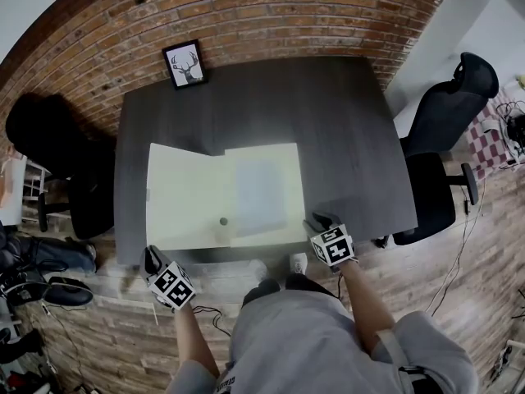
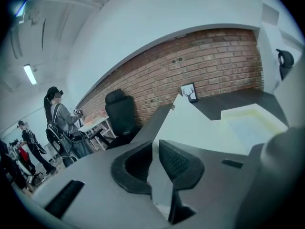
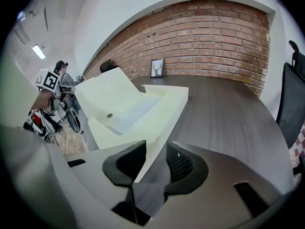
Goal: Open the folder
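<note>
The pale folder (image 1: 189, 195) lies spread open on the dark table (image 1: 353, 138), its left cover flat and its right half holding a bluish sheet (image 1: 258, 195). A small round snap (image 1: 223, 221) sits near its front edge. My left gripper (image 1: 152, 258) is at the folder's near left corner; in the left gripper view its jaws (image 2: 153, 159) stand slightly apart with the cover (image 2: 200, 128) running between them. My right gripper (image 1: 317, 222) is at the near right corner. Its jaws (image 3: 156, 159) are open, the folder's edge (image 3: 162, 123) reaching into the gap with bare table beside it.
A framed deer picture (image 1: 184, 64) leans on the brick wall at the table's back. A black office chair (image 1: 447, 130) stands to the right, another dark chair (image 1: 49, 134) to the left. People (image 2: 59, 113) stand far off to the left. Cables lie on the floor (image 1: 49, 290).
</note>
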Motion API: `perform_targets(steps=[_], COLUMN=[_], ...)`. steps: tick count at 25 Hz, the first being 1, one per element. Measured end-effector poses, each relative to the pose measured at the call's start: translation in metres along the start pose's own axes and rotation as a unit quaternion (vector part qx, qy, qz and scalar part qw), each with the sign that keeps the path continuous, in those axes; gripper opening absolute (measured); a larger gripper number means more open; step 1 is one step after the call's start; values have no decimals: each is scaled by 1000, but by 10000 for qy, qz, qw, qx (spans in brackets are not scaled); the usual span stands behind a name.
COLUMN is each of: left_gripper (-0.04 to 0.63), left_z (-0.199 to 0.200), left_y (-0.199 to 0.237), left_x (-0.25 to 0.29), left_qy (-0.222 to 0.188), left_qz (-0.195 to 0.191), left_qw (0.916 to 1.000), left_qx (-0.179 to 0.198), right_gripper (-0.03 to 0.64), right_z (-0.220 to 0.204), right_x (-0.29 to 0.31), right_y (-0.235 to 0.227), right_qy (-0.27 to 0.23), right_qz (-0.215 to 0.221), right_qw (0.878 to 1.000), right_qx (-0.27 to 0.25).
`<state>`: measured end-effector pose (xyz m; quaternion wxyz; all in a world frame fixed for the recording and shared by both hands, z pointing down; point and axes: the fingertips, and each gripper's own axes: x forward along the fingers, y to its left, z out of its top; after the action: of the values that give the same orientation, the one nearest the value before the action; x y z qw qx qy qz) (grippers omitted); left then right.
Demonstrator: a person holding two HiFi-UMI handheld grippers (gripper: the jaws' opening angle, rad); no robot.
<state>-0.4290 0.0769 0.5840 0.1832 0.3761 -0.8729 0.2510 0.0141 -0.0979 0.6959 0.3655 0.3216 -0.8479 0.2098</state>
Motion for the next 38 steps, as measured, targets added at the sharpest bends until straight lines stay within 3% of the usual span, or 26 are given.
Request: perform_targets(steps=[9, 13, 18, 23, 27, 32, 38], left_gripper=[52, 54, 25, 8, 6, 6, 5], left_z=[25, 47, 96, 155, 191, 213, 222], left_y=[2, 7, 3, -22, -51, -93, -153], left_x=[-16, -29, -52, -82, -104, -126, -154], left_qy=[-507, -908, -1570, -2198, -2541, -2774, -2855], left_qz=[-88, -53, -155, -511, -1011, -1673, -2509], left_qw=[9987, 9957, 9873, 9741, 9615, 9448, 9237], left_qx=[-58, -191, -206, -158, -260, -488, -483], right_gripper=[114, 99, 27, 2, 0, 0, 0], right_z=[3, 23, 69, 128, 173, 216, 242], right_x=[-2, -11, -35, -71, -108, -153, -193], right_y=[1, 0, -1, 3, 8, 22, 37], right_qy=[-84, -424, -1068, -1911, -2598, -3352, -3934], right_qz=[112, 146, -89, -328, -506, -568, -695], right_qw=[9997, 9980, 9934, 9807, 9643, 9404, 9167], right_qx=[191, 451, 401, 273, 78, 31, -55])
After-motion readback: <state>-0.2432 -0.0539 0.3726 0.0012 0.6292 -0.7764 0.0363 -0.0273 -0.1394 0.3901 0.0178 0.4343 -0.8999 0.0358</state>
